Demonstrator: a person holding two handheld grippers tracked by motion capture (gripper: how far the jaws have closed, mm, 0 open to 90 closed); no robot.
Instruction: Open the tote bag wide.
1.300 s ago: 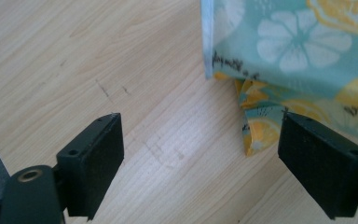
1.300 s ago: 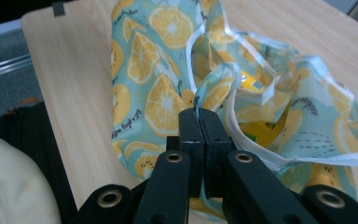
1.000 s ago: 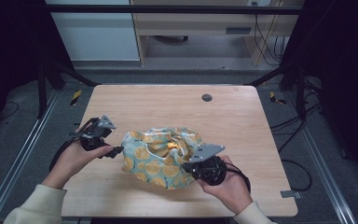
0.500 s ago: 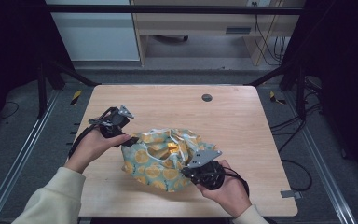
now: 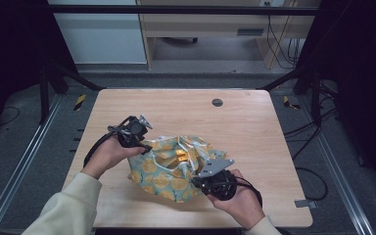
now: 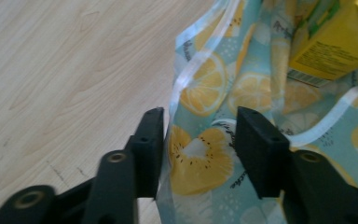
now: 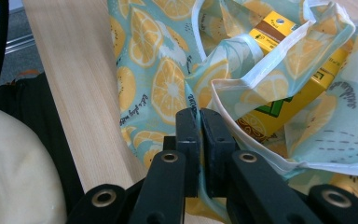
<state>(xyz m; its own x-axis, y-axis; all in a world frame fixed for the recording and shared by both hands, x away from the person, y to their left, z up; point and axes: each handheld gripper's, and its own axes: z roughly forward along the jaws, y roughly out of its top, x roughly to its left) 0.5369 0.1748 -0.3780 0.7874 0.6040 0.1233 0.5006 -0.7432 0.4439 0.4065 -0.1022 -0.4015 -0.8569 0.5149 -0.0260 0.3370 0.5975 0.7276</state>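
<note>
A teal cloth bag [image 5: 169, 169] printed with lemon slices lies crumpled at the table's near middle, with a yellow carton [image 5: 181, 155] inside its open mouth. My left gripper [image 5: 144, 146] is at the bag's left rim. In the left gripper view its jaws [image 6: 198, 135] have just been closing and still stand apart, with the bag's hemmed edge [image 6: 200, 88] between them and the carton [image 6: 328, 42] beyond. My right gripper [image 5: 196, 182] holds the near right side. In the right gripper view it [image 7: 199, 119] is shut on a fold of the bag [image 7: 163, 84], next to the carton [image 7: 284, 93].
The wooden table [image 5: 254, 127] has bare surface behind and to the right of the bag. A small dark round disc [image 5: 217, 102] sits near the far edge. Cables trail from both grippers. A cream sleeve [image 5: 73, 205] comes in at the lower left.
My left gripper has moved right across the table to the bag's left rim, and its jaws have narrowed around the hem. The right gripper has kept its grip in place.
</note>
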